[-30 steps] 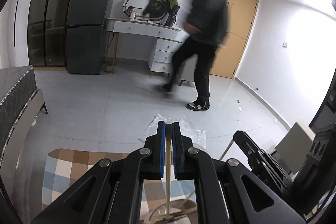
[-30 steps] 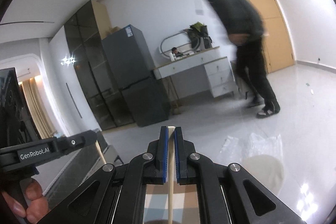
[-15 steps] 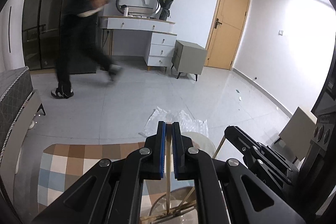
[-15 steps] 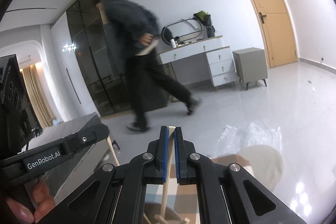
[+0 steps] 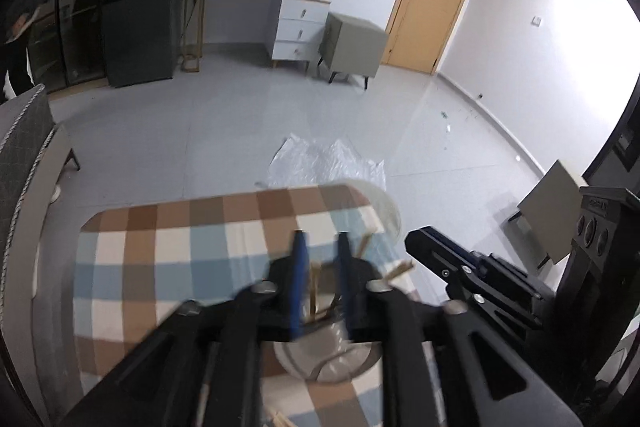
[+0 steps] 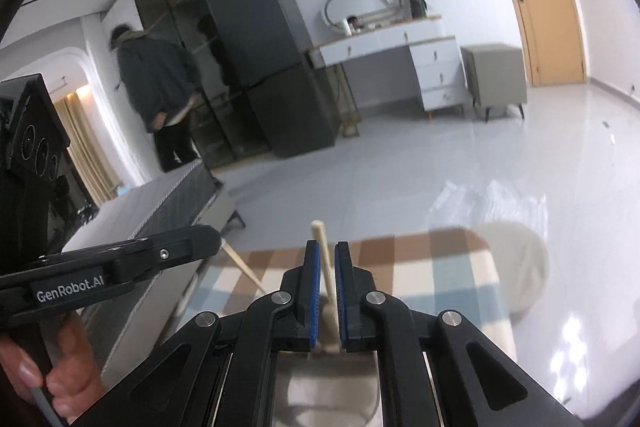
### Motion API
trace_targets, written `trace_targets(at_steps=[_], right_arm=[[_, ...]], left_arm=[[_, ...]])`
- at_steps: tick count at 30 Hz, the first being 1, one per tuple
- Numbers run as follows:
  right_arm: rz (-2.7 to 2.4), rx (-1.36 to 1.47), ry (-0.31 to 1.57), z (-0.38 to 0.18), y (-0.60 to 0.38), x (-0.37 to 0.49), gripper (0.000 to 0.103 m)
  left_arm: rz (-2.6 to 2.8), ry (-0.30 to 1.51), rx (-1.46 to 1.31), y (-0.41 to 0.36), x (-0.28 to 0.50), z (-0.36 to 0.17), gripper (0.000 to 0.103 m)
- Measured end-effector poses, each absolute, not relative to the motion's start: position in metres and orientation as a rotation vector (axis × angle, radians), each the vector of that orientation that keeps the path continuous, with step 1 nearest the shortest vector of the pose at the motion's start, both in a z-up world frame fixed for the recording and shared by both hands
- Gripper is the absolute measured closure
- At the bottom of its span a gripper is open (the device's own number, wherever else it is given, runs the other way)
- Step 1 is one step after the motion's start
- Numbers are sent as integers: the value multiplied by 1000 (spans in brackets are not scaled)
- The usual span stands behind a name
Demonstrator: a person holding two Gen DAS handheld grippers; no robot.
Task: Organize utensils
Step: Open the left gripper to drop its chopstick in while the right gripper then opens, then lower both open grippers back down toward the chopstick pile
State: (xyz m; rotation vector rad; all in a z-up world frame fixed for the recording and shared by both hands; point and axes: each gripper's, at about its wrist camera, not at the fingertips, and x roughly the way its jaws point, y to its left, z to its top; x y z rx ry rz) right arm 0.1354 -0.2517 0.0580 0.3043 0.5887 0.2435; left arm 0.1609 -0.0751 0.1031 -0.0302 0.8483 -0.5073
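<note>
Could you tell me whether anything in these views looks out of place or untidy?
Yes: a crumpled sheet of clear plastic lies loose on the floor beyond the checked tablecloth, and small bits of litter sit near the right wall.

Right claw [image 6: 327, 267], just opening, loosely flanks a pale wooden stick [image 6: 325, 259].

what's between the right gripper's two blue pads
A pale wooden utensil handle, leaning left between the right gripper pads, which have just been opening; right wrist view shows gaps either side.

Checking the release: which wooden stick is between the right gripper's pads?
The pale upright stick, between the right gripper's jaws, which have just been opening; the other stick slants away at left.
</note>
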Motion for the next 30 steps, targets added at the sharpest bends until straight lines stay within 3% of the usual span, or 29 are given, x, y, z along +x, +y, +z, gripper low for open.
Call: trace_targets(at_steps=[2,3,5,9,14,21,23,30], right_arm=[[231,326,590,61,-258,123,72],[223,336,581,63,-260,115,69],[203,348,568,68,-264,100,61],[184,367,552,79,-268,70,59],[187,343,520,91,-258,35,41],[216,291,467,103,-235,-10,32],[218,285,453,105,-231,-17,25],[243,244,415,105,-212,-41,16]], left_arm=[[-501,825,-36,-70,151,110,73],[-489,819,-32,-67,145,113,66],[-464,804,-32,-61,133,119,63],[-418,779,-29,-50,112,125,48],[-366,733,-39,-35,81,137,34],[-305,682,-38,-15,57,136,22],[-281,671,-41,-9,50,135,20],[-215,646,-54,12,32,123,15]])
